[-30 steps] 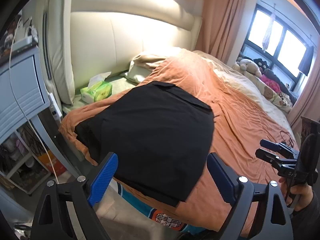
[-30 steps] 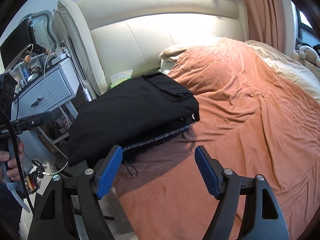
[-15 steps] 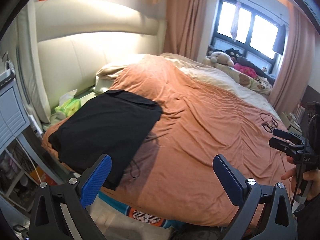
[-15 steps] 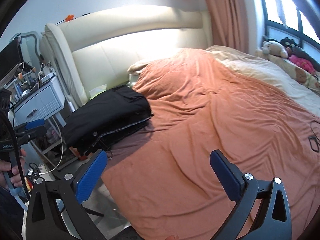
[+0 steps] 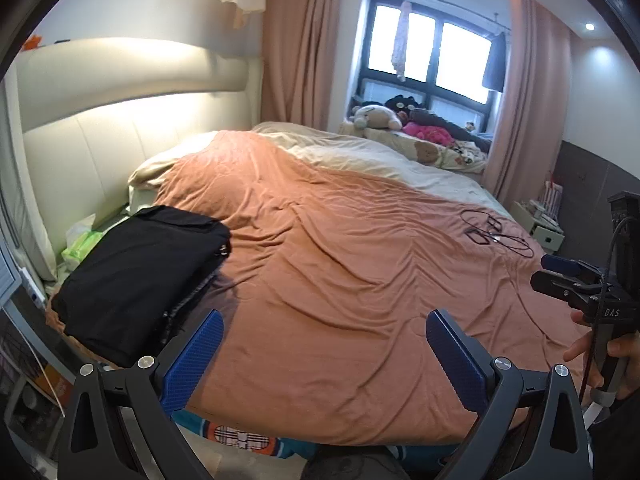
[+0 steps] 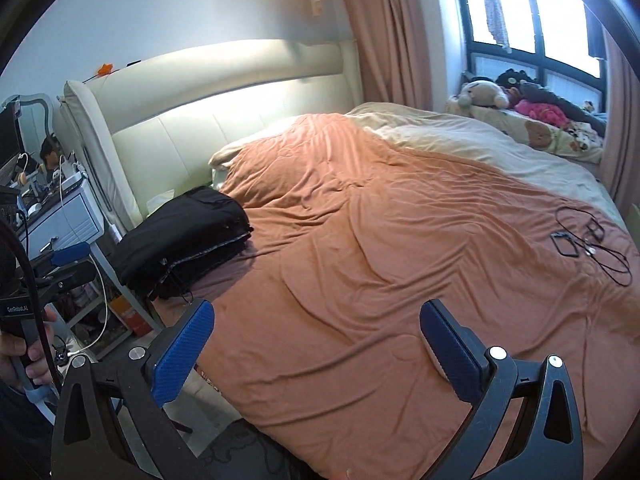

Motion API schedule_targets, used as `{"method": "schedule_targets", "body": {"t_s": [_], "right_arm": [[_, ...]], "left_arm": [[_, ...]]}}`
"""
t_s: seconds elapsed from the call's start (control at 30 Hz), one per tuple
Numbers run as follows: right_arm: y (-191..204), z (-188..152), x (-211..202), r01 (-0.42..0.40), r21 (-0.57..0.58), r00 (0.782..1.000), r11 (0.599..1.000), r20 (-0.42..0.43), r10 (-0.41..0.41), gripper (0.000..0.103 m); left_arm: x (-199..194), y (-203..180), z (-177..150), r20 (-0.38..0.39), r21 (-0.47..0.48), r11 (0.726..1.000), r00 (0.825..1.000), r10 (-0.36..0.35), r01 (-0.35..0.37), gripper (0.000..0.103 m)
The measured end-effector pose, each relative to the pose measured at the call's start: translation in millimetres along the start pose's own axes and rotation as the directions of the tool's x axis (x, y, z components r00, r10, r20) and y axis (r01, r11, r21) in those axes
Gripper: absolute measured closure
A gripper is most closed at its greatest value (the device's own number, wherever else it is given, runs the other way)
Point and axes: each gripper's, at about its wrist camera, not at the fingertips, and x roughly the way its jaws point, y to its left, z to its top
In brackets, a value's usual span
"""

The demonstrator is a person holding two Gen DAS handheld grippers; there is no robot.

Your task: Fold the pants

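Observation:
The black pants lie folded in a flat stack at the near left corner of the orange bedspread; they also show in the right wrist view. My left gripper is open and empty, held back above the bed's near edge, right of the pants. My right gripper is open and empty, also clear of the pants. Each gripper shows in the other's view, the right one and the left one.
A cream headboard stands behind the pants. A bedside table with clutter is at the left. Black cables and a phone lie on the bed's right side. Stuffed toys sit by the window. A green tissue pack lies beside the pants.
Both grippers have pulled back and up from the folded pants, which now look smaller and farther left. The pants have stayed in place.

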Motion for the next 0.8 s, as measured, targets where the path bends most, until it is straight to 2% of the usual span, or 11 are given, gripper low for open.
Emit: {"method": "schedule_targets", "body": {"t_s": [0.4, 0.8], "right_arm": [[5.2, -52.7, -73.3, 0.090, 0.047, 0.995, 0.995, 0.040, -0.092, 0.000], [22.4, -109.8, -135.5, 0.149, 0.084, 0.984, 0.985, 0.084, -0.156, 0.000]], "left_arm": [[-39.3, -62.2, -30.8, 0.064, 0.063, 0.993, 0.992, -0.108, 0.103, 0.001], [-85.4, -100.0, -74.6, 0.104, 0.114, 0.986, 0.985, -0.135, 0.123, 0.001]]}}
